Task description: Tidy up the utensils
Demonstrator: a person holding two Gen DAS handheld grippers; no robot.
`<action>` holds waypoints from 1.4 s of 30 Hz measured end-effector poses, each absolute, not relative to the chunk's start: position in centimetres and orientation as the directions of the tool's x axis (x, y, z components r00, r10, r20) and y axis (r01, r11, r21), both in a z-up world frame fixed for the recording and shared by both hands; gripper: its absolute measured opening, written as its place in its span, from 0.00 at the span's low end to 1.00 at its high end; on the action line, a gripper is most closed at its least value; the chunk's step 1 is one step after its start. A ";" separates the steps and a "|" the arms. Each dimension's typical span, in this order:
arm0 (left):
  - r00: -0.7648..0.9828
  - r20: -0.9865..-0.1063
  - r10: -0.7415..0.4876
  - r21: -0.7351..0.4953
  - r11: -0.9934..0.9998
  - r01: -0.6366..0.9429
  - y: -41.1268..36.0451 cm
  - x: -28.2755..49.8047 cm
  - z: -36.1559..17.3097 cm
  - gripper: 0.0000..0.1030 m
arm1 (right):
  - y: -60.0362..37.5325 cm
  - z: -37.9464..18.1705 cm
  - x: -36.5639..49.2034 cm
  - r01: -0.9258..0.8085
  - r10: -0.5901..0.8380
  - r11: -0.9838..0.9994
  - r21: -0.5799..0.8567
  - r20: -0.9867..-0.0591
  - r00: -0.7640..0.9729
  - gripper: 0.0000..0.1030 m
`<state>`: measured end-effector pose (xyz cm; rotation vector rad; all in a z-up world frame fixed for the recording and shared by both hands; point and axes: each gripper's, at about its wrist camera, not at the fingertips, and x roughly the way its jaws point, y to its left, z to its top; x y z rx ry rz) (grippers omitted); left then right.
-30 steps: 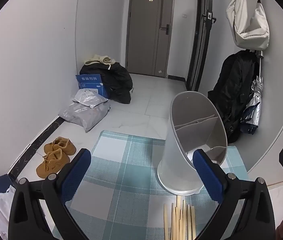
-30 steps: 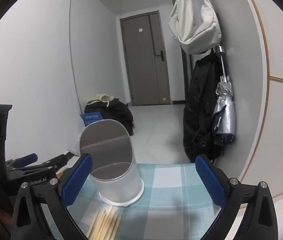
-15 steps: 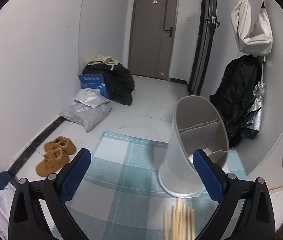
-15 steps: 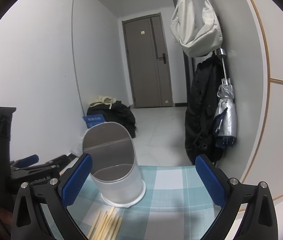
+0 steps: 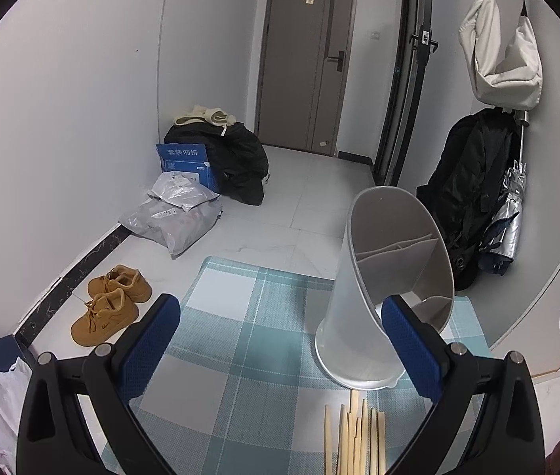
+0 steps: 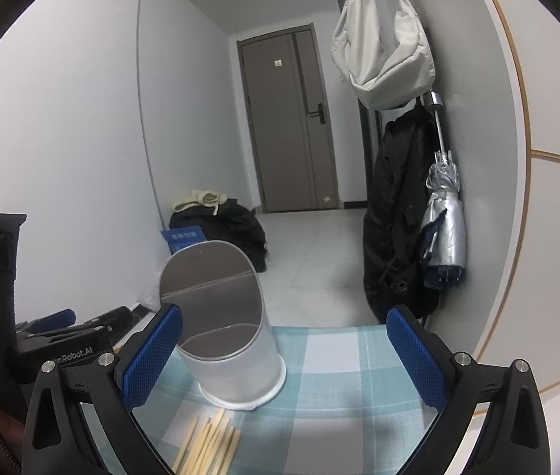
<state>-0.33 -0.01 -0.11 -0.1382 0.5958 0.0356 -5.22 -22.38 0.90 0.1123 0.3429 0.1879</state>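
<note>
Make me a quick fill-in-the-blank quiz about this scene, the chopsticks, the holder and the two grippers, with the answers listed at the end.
1. The bundle of chopsticks lies on a checked ____.
2. The white utensil holder stands upright and holds ____ chopsticks.
3. The left gripper and right gripper both have their jaws ____.
4. The pads on the gripper fingers are coloured ____.

Missing words: mat; no; open; blue

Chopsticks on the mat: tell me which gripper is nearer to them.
Left, slightly. The chopsticks lie between the left gripper's open fingers, toward its right finger. The right gripper, also open, has them low by its left finger.
</note>
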 end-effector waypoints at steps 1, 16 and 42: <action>0.828 -0.560 -0.007 -0.123 0.989 -0.075 0.2 -0.5 -0.1 0.96 | -22.4 0.9 -5.2 -0.165 0.204 0.976 0.143 -0.324 0.924 1.00; 0.827 -0.563 -0.009 -0.125 0.989 -0.074 0.3 -0.4 -0.2 0.96 | -22.4 0.6 -5.1 -0.164 0.205 0.975 0.149 -0.329 0.922 1.00; 0.630 -0.714 -0.304 -0.336 0.939 0.072 2.6 0.7 -2.1 0.96 | -22.4 -0.3 -4.5 -0.162 0.255 0.959 0.234 -0.459 0.851 0.90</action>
